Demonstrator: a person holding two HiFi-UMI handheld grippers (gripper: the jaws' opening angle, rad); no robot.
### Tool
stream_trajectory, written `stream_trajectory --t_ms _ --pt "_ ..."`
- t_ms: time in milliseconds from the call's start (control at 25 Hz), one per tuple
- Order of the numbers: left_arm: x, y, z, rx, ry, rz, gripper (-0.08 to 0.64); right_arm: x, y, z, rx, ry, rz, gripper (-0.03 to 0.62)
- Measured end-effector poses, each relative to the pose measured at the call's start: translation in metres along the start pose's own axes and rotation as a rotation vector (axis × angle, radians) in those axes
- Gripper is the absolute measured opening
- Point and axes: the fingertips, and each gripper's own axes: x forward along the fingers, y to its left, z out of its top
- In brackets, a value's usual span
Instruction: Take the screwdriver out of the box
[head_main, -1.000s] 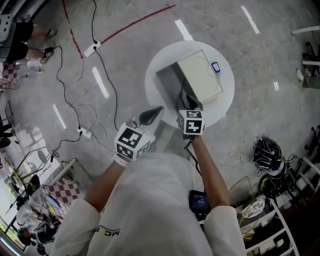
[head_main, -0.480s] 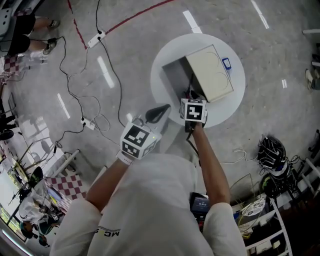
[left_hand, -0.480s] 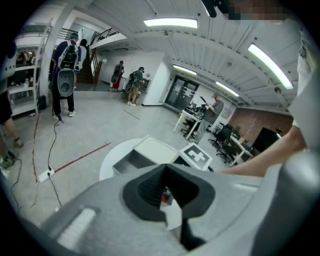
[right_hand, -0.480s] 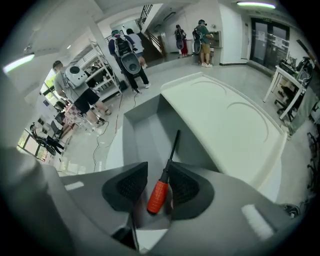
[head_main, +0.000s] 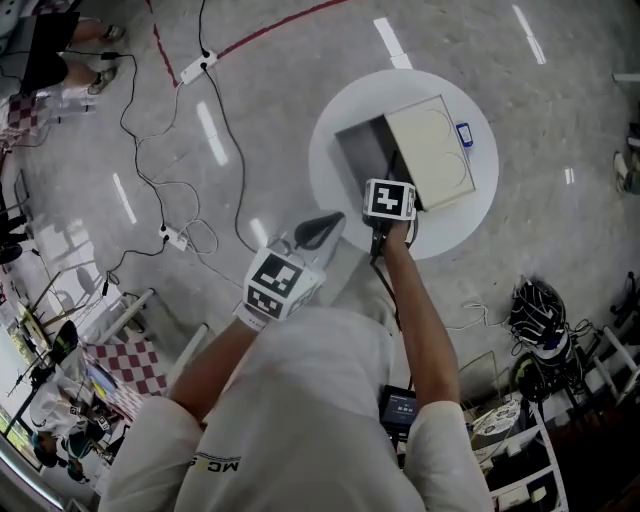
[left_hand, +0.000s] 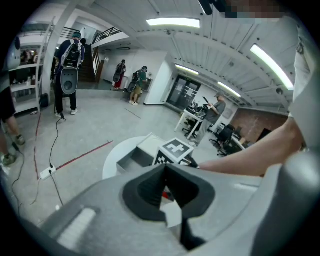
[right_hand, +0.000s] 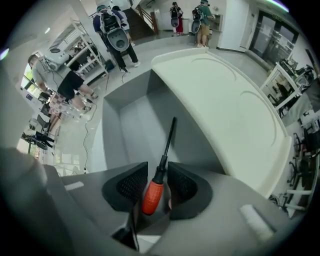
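Down inside the box (head_main: 360, 158), the right gripper (right_hand: 158, 171) has sunk from rim height a second ago to just over the grey floor, tipping steeply nose-down on the way; its jaws stand as wide as they go, and the screwdriver (right_hand: 151, 194) lies on that floor right between them, orange handle flanked by both pads, black shaft pointing at the box's far wall; the pads don't look to be pressing, so nothing is gripped yet. Outside the box, off its near side, the left gripper (left_hand: 165, 170) hangs back, jaws together tip to tip, empty. The approach looks finished; what's left, I'd judge, is to close on the handle and lift it clear of the box walls and the cream lid (head_main: 432, 150).
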Motion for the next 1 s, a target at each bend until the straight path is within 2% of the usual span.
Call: stream_trajectory --t_ms 120,360,680,1000 --pt "-0.003 0.003 0.0 0.002 -0.008 0.003 0.0 0.006 0.0 -0.001 -0.034 0.045 -0.037 0.072" --pt "-0.016 0.005 -0.002 0.005 -0.016 0.008 0.0 0.0 0.009 -0.004 -0.002 0.051 -0.001 0.058" --pt "-0.025 0.0 0.001 0.036 -0.021 -0.006 0.0 -0.029 0.012 -0.003 -0.029 -0.066 -0.006 0.057" --pt "-0.032 -0.018 0.015 0.091 -0.041 -0.027 0.0 -0.081 0.017 -0.004 0.026 -0.208 0.059 0.055"
